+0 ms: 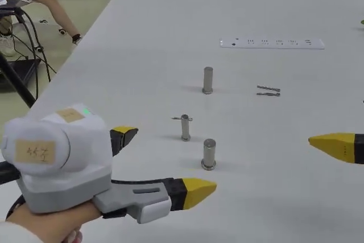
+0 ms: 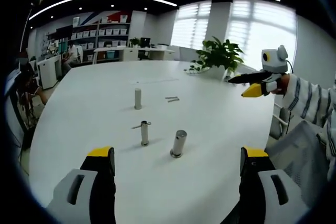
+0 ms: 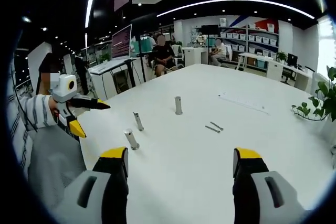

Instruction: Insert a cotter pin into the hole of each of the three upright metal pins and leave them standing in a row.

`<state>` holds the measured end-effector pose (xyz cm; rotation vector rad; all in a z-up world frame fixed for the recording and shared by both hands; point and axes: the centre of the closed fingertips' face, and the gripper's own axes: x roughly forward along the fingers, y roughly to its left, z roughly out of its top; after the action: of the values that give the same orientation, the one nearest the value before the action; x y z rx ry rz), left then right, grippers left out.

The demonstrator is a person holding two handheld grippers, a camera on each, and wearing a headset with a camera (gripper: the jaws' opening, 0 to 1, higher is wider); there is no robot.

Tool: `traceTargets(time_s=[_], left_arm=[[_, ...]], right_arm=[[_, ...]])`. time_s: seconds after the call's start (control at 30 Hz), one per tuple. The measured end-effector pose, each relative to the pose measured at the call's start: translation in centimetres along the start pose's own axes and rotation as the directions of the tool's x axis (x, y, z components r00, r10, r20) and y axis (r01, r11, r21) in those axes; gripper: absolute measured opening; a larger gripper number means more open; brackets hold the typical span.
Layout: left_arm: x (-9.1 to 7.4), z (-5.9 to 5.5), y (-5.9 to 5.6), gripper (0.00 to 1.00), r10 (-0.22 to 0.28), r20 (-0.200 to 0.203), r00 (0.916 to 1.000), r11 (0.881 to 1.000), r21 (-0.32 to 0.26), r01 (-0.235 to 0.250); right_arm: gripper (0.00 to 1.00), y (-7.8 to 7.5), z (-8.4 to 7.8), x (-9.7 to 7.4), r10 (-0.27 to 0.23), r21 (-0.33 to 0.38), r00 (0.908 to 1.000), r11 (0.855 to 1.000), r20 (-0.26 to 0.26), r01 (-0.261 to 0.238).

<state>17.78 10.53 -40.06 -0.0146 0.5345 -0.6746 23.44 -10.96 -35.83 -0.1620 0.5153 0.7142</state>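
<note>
Standing upright, one cottered metal pin [image 1: 185,127]

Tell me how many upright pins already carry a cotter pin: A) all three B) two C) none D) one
D: the middle pin has a cotter pin through its top; the far pin and near pin are bare; two loose cotter pins lie apart.

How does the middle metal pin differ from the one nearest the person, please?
The middle pin carries a cotter pin through its top; the nearest pin has none. The middle pin looks slimmer, the nearest pin thicker. Both stand upright on the white table.
</note>
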Motion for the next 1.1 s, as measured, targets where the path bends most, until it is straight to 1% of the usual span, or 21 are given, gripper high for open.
traceTargets(time_s=[0.07, 0.13, 0.2, 0.33, 0.4, 0.53, 0.63, 0.73, 0.77, 0.83, 0.87, 0.97, 1.03, 1.1], left_arm=[[0.0, -0.1, 0.0, 0.99, 0.0, -0.005, 1.0, 1.0, 0.003, 0.0], [0.0, -0.1, 0.1, 0.99, 0.003, -0.004, 1.0, 1.0, 0.004, -0.003], [-0.1, -0.1, 0.1, 0.99, 0.005, 0.0, 1.0, 1.0, -0.006, -0.005], [-0.1, -0.3, 0.1, 0.99, 0.003, -0.004, 1.0, 1.0, -0.014, -0.004], [0.0, -0.3, 0.1, 0.99, 0.001, -0.01, 1.0, 1.0, -0.008, -0.001], [0.0, -0.2, 0.1, 0.99, 0.0, -0.012, 0.9999, 1.0, -0.004, 0.0], [0.1, -0.2, 0.1, 0.99, 0.001, -0.014, 0.9999, 1.0, -0.006, -0.001], [0.1, -0.2, 0.0, 0.99, -0.002, -0.015, 0.9999, 1.0, -0.012, 0.002], [0.1, -0.2, 0.0, 0.99, -0.002, -0.016, 0.9999, 1.0, -0.014, 0.002], [0.1, -0.2, 0.1, 0.99, 0.007, -0.014, 0.9999, 1.0, -0.023, -0.007], [0.1, -0.2, 0.1, 0.99, 0.006, -0.012, 0.9999, 1.0, -0.024, -0.006], [0.2, -0.1, -0.1, 0.99, -0.001, -0.011, 0.9999, 1.0, -0.029, 0.0], [0.1, -0.1, 0.1, 0.99, 0.004, -0.013, 0.9999, 0.999, -0.032, -0.004], [-0.2, 0.0, 0.2, 0.99, 0.006, -0.01, 0.9999, 0.999, -0.039, -0.006]], right_arm=[[0.79, -0.5, 0.3, 0.2, 0.0, -0.025, 0.9997, 1.0, -0.022, -0.001], [0.78, -1.0, 0.5, 0.4, -0.001, -0.037, 0.9995, 0.999, -0.032, 0.0], [0.75, -1.4, 0.8, 0.7, 0.005, -0.052, 0.999, 0.999, -0.046, -0.007], [0.73, -2.2, 1.2, 1.5, 0.019, -0.11, 0.996, 0.993, -0.087, -0.029], [0.71, -2.5, 1.3, 2.0, 0.036, -0.153, 0.9924, 0.987, -0.118, -0.054], [0.68, -3.2, 1.6, 2.9, 0.043, -0.204, 0.9852, 0.976, -0.166, -0.076], [0.63, -3.5, 1.9, 3.7, 0.065, -0.227, 0.9806, 0.968, -0.185, -0.107], [0.57, -3.6, 2.2, 4.9, 0.095, -0.272, 0.9749, 0.951, -0.201, -0.148], [0.56, -3.7, 2.3, 5.2, 0.098, -0.277, 0.974, 0.949, -0.204, -0.154], [0.52, -3.8, 2.4, 5.9, 0.11, -0.299, 0.9698, 0.938, -0.218, -0.174], [0.51, -3.9, 2.5, 6.2, 0.112, -0.31, 0.9681, 0.934, -0.224, -0.18], [0.46, -4.5, 2.3, 7.2, 0.097, -0.373, 0.9578, 0.907, -0.27, -0.197], [0.43, -4.9, 2.2, 7.9, 0.094, -0.387, 0.9514, 0.898, -0.293, -0.208], [0.41, -5.2, 2.1, 8.5, 0.091, -0.392, 0.9456, 0.894, -0.312, -0.215]])
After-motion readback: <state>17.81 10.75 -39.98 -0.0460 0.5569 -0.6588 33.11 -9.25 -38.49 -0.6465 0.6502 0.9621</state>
